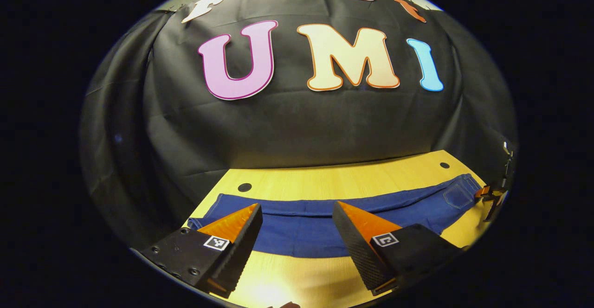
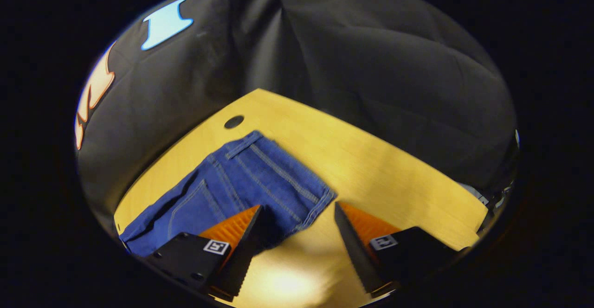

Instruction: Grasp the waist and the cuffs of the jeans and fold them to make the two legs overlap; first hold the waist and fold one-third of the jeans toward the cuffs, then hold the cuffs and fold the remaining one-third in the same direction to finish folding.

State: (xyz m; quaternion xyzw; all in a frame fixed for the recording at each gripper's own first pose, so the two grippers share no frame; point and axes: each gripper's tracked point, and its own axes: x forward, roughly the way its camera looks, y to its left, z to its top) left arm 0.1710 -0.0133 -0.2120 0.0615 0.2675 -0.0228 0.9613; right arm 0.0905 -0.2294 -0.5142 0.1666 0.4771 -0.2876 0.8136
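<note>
Blue jeans (image 1: 320, 220) lie flat as one long band across the wooden table (image 1: 334, 178). Their cuff end is at the left, and the waist end with a back pocket (image 1: 457, 194) is at the right. My left gripper (image 1: 296, 210) hovers open just in front of the jeans' middle, holding nothing. In the right gripper view the waist (image 2: 278, 169) lies straight ahead. My right gripper (image 2: 298, 208) is open there, with the near waist corner (image 2: 325, 196) just ahead of the gap between its fingers. The right gripper (image 1: 494, 196) also shows small at the far right, beside the waist.
The booth's black cloth wall stands close behind the table. Round dark holes sit in the tabletop behind the jeans (image 1: 244, 187) (image 1: 444, 165) (image 2: 234, 122). Bare wood (image 2: 380, 169) lies to the right of the waist and along the table's front edge.
</note>
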